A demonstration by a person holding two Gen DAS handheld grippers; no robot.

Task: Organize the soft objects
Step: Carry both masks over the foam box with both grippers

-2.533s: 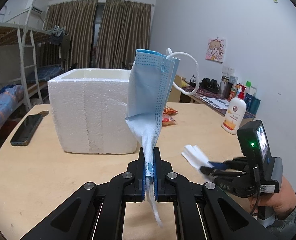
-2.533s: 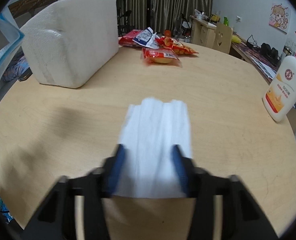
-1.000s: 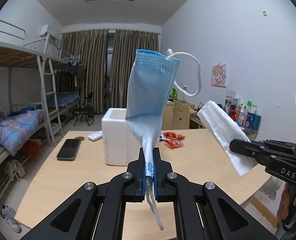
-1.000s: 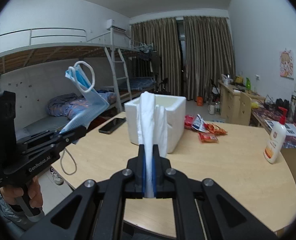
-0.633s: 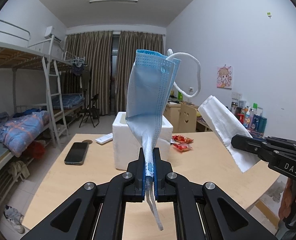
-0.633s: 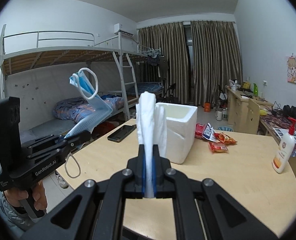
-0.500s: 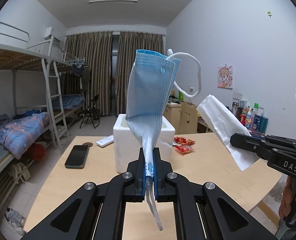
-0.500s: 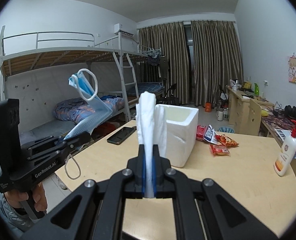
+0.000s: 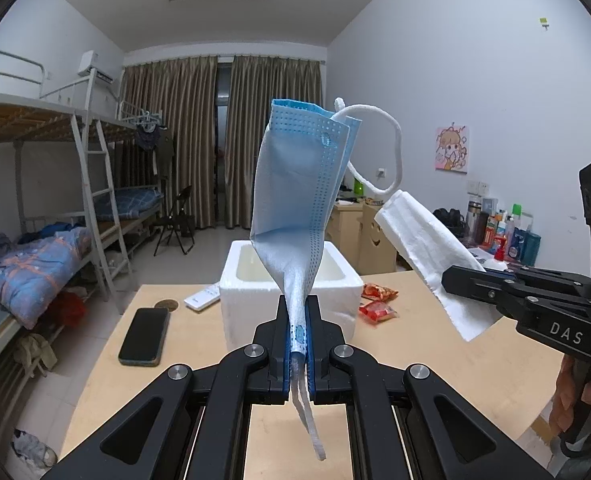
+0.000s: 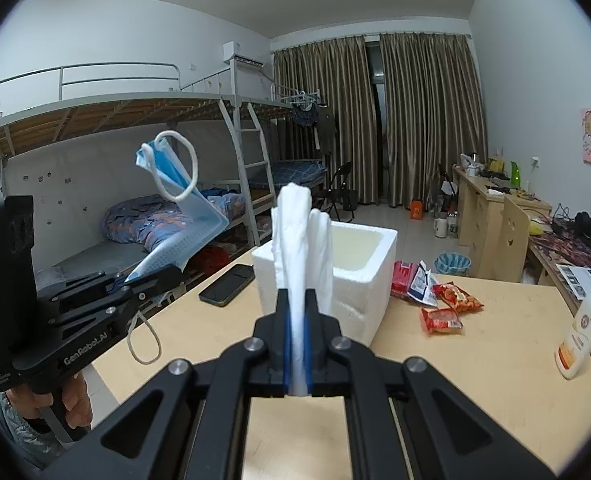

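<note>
Mask (image 9: 295, 208) of blue fabric stands upright, pinched at its lower end by the closed left gripper (image 9: 298, 344), above the surface (image 9: 199, 344). Beside it, the right gripper (image 10: 298, 344) clamps a folded white tissue (image 10: 301, 240). Ahead, an open foam box (image 10: 359, 280) sits on the surface between a phone (image 9: 144, 335) and snack packets (image 10: 443, 308).

Pleated blue nonwoven-cloth face mask (image 9: 295, 200) looked matt | folded white paper tissue (image 10: 301, 240) soft, crinkled | white foam box (image 10: 371, 276) grainy | pale wooden table (image 10: 475, 360) smooth
</note>
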